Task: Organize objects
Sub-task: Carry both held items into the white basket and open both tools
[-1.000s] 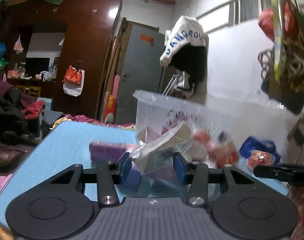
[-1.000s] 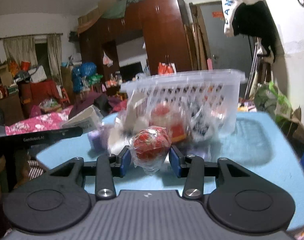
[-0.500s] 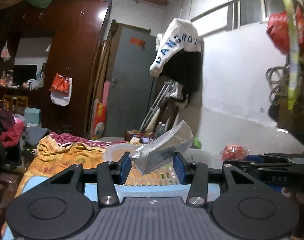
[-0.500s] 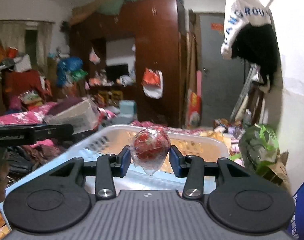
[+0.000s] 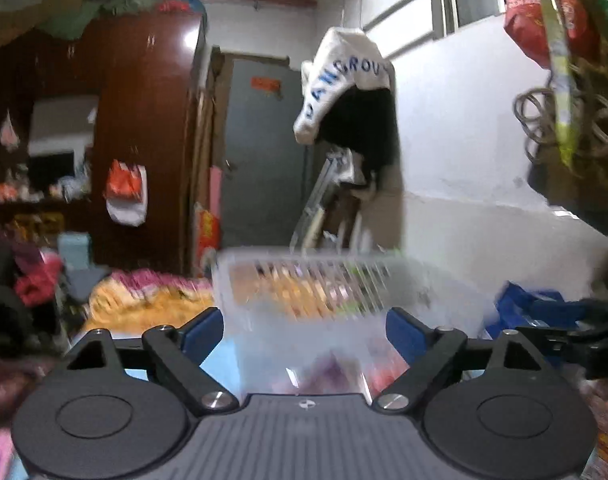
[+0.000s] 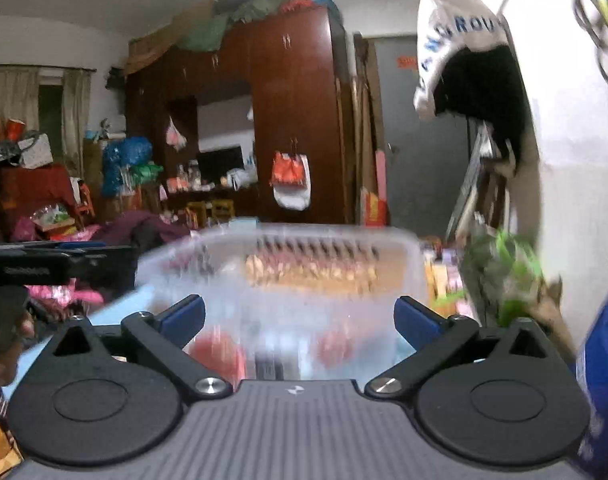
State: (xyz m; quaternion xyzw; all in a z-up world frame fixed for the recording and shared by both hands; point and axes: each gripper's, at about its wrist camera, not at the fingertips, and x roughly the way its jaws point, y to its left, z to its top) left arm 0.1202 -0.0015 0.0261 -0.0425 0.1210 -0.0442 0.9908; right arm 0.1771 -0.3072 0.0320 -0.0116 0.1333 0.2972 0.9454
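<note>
Both tongs, left (image 5: 304,330) and right (image 6: 300,320), jaws just opened wide and empty above the basket (image 6: 280,276) at lower centre; back out clear of its rim before the next pick.

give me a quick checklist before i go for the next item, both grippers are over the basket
1. Left gripper empty: ok, jaws have just been opening, nothing between them.
2. Right gripper empty: ok, jaws have just been opening, nothing between them.
3. Both grippers face the clear basket: ok, its slotted wall sits right ahead in each view.
4. Released packets landed inside: cannot tell, only blurred red shapes show through the wall.
5. Basket resting flat on the blue table: cannot tell, motion blur.
6. Next item located: not ok, none stands out in either view.
</note>
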